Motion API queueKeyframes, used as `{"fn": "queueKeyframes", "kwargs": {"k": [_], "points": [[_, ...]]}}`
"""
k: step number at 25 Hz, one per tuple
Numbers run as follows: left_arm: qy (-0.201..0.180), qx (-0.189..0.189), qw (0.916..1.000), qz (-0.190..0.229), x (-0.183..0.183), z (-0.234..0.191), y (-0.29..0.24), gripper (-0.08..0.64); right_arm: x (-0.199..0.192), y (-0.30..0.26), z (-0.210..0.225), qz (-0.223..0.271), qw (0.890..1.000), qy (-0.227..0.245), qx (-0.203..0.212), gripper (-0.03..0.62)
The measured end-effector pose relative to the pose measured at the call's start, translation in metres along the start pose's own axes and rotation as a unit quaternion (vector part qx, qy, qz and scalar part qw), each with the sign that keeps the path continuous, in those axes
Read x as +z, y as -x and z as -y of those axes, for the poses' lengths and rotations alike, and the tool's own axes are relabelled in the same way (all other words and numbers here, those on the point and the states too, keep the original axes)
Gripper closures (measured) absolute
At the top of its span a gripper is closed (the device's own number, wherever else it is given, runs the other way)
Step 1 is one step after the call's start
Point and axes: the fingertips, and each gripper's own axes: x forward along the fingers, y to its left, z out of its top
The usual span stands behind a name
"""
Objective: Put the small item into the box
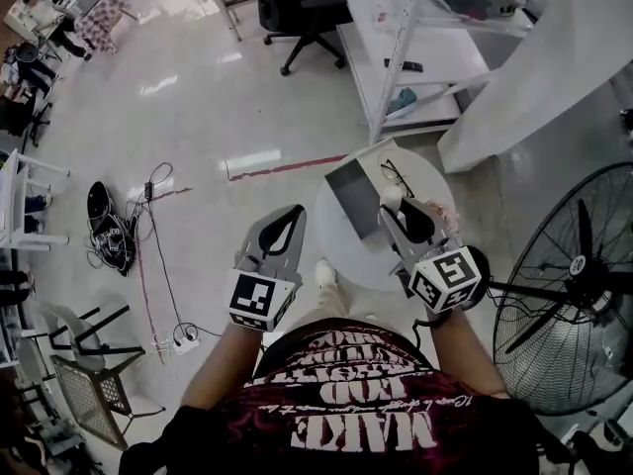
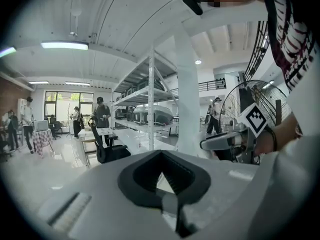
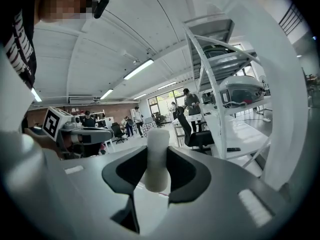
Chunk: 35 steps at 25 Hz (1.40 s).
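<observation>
Cylinder [image 3: 157, 160], white, upright, pinched between right tongs [image 3: 155, 152]

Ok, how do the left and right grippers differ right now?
The right gripper's jaws are clamped on a small white cylinder. The left gripper's jaws are together with nothing between them. In the head view the right gripper is over the round white table, and the left gripper is over the floor beside it. Both point forward, away from the person.
</observation>
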Motion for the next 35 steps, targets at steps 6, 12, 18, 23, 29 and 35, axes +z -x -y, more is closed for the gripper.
{"fn": "queueKeyframes", "kwargs": {"k": [6,12,18,23,29,35], "points": [[0.005,-0.005,0.9999,-0.011,-0.003,-0.019,-0.005,0.558,-0.029,-0.031,0.01,-0.04,0.999,-0.004,-0.012,0.442],[0.007,-0.007,0.9999,-0.012,-0.002,-0.032,-0.015,0.558,-0.07,-0.052,0.029,-0.087,0.996,-0.02,-0.02,0.442],[0.01,-0.01,0.9996,-0.025,-0.014,-0.039,-0.022,0.558,-0.119,-0.074,0.042,-0.137,0.99,-0.023,-0.022,0.442],[0.012,-0.011,0.9993,-0.033,-0.021,-0.046,-0.028,0.558,-0.161,-0.088,0.056,-0.178,0.983,-0.036,-0.031,0.442],[0.013,-0.011,0.9993,-0.033,-0.019,-0.056,-0.032,0.558,-0.202,-0.102,0.071,-0.219,0.974,-0.04,-0.038,0.442],[0.011,-0.011,0.9986,-0.05,-0.032,-0.06,-0.034,0.558,-0.234,-0.113,0.083,-0.252,0.966,-0.04,-0.042,0.442]]}}
